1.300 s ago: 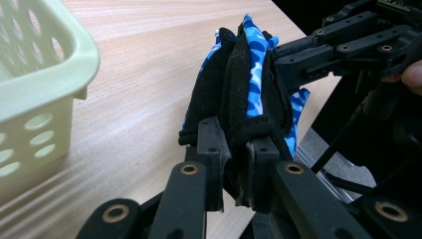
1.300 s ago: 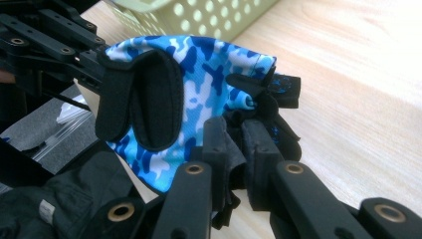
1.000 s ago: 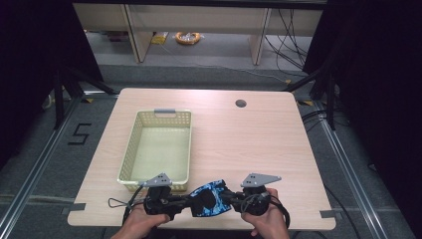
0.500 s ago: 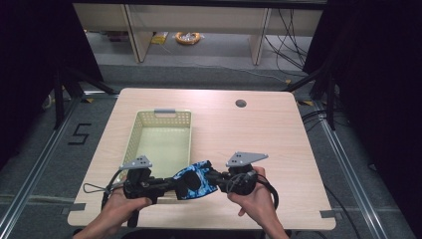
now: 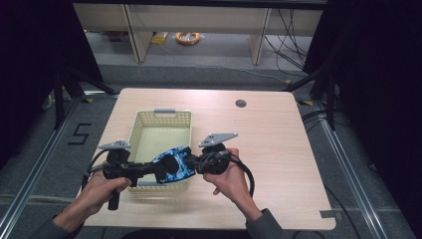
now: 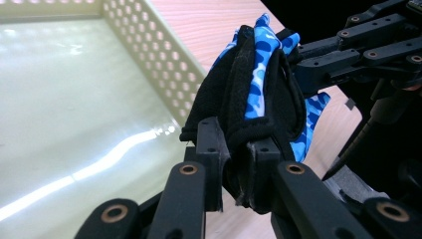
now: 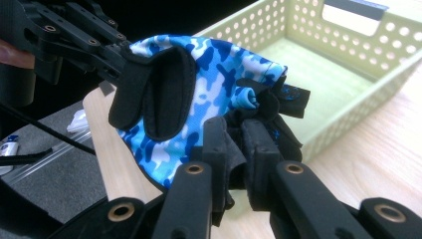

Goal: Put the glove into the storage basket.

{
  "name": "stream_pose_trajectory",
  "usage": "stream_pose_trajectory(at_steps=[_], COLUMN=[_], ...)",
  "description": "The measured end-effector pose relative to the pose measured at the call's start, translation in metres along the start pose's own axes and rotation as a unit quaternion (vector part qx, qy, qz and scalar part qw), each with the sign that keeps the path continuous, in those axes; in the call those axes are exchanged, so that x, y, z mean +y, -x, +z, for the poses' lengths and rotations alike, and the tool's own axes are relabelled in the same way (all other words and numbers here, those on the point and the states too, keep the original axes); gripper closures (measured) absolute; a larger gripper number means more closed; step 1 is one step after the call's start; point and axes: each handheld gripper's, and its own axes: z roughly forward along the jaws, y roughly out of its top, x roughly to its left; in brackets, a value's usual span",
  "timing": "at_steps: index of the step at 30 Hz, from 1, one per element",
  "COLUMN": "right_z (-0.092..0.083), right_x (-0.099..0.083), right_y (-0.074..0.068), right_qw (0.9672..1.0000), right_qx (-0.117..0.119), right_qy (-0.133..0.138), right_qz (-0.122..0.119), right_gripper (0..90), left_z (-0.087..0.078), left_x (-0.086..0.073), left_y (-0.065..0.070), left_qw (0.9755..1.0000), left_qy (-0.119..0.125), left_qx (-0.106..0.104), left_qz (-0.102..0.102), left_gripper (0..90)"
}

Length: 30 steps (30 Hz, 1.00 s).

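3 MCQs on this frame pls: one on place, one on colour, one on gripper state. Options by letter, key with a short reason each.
1. Where is the glove?
A. Flat on the basket floor
B. Held up between the two grippers over the basket's near end
C. Beside the round hole in the table

2. What colours is the glove?
A. Blue camouflage with black parts
B. Plain red
C. Yellow and green

3. How does the left gripper stand?
A. Wide open, nothing between the jaws
B. Open above the glove
C. Shut on the glove's black edge

Key:
1 B: the high view shows it stretched from the left gripper to the right gripper, above the near rim of the basket.
2 A: both gripper views show a blue patchy print with black fabric.
3 C: the left gripper view shows black fabric pinched between its jaws.
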Motion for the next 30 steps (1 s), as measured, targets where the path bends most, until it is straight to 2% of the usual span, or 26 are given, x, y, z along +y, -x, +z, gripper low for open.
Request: stream_pose_trajectory(at_steps=[1,2,7,10,11,13,17,20,22,23,24,25,27,28,30], right_z=[0.000,0.009,0.030,0.042,0.046,0.053,0.069,0.078,0.083,0.083,0.085,0.087,0.091,0.092,0.095], right_x=[0.000,0.007,0.016,0.018,0.018,0.018,0.015,0.012,0.011,0.011,0.010,0.010,0.008,0.008,0.005], right_y=[0.000,0.001,0.001,0.001,0.001,0.001,0.001,0.002,0.001,0.002,0.000,0.001,-0.001,0.000,-0.001], right_qw=[1.0000,1.0000,0.9999,0.9999,0.9998,0.9997,0.9991,0.9984,0.9983,0.9975,0.9966,0.9970,0.9962,0.9959,0.9947], right_qx=[0.000,0.002,0.009,0.000,0.002,-0.002,-0.016,-0.017,-0.022,-0.027,-0.028,-0.028,-0.031,-0.031,-0.033], right_qy=[0.000,0.000,-0.005,-0.015,-0.017,-0.022,-0.039,-0.053,-0.052,-0.065,-0.074,-0.072,-0.081,-0.084,-0.097], right_qz=[0.000,0.002,0.006,0.004,0.013,0.011,0.009,0.007,0.013,0.006,0.021,0.005,0.007,-0.003,0.004], right_gripper=[82.4,82.4,82.4,82.4,82.4,82.4,82.4,82.4,82.4,82.4,82.4,82.3,82.3,82.3,82.3], left_z=[0.000,-0.001,-0.006,-0.004,-0.004,-0.002,0.005,0.009,0.012,0.014,0.015,0.016,0.018,0.019,0.023], left_x=[0.000,0.001,0.006,0.005,0.005,0.005,0.004,0.004,0.003,0.002,0.002,0.001,0.000,0.000,-0.004], left_y=[0.000,-0.003,-0.022,-0.033,-0.037,-0.044,-0.053,-0.057,-0.059,-0.059,-0.060,-0.060,-0.061,-0.061,-0.062], left_qw=[1.0000,1.0000,0.9998,0.9994,0.9991,0.9988,0.9976,0.9969,0.9962,0.9958,0.9953,0.9950,0.9943,0.9939,0.9926], left_qy=[0.000,0.005,-0.008,-0.019,-0.024,-0.030,-0.047,-0.056,-0.065,-0.069,-0.074,-0.076,-0.083,-0.088,-0.098], left_qx=[0.000,0.001,0.015,0.026,0.029,0.032,0.046,0.050,0.054,0.057,0.060,0.063,0.066,0.066,0.071], left_qz=[0.000,-0.002,-0.008,-0.016,-0.018,-0.024,-0.024,-0.024,-0.021,-0.020,-0.016,-0.014,-0.013,-0.013,-0.010], left_gripper=[79.6,79.6,79.6,79.5,79.4,79.3,79.3,79.2,79.1,79.0,78.9,78.8,78.7,78.6,78.5])
